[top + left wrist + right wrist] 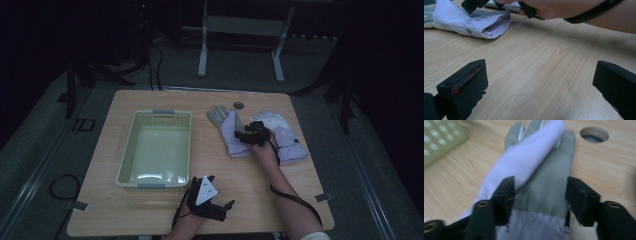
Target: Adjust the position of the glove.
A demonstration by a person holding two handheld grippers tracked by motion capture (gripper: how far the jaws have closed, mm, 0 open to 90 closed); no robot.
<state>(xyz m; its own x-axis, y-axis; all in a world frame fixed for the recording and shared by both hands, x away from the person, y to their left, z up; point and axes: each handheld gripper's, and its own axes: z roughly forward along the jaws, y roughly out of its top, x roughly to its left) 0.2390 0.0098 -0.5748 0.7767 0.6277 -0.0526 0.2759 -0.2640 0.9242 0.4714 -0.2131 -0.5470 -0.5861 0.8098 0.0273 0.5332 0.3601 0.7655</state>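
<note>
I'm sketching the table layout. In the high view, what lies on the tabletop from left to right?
Basket → left glove → right glove, with the right gripper above the left glove.

Dim room, lit table

High view is dark beyond the table [150, 210], with faint glare in the basket [155, 177]. Gripper views are brighter; near jaws and the glove [541, 187] look soft, with shadow under the forearm.
</note>
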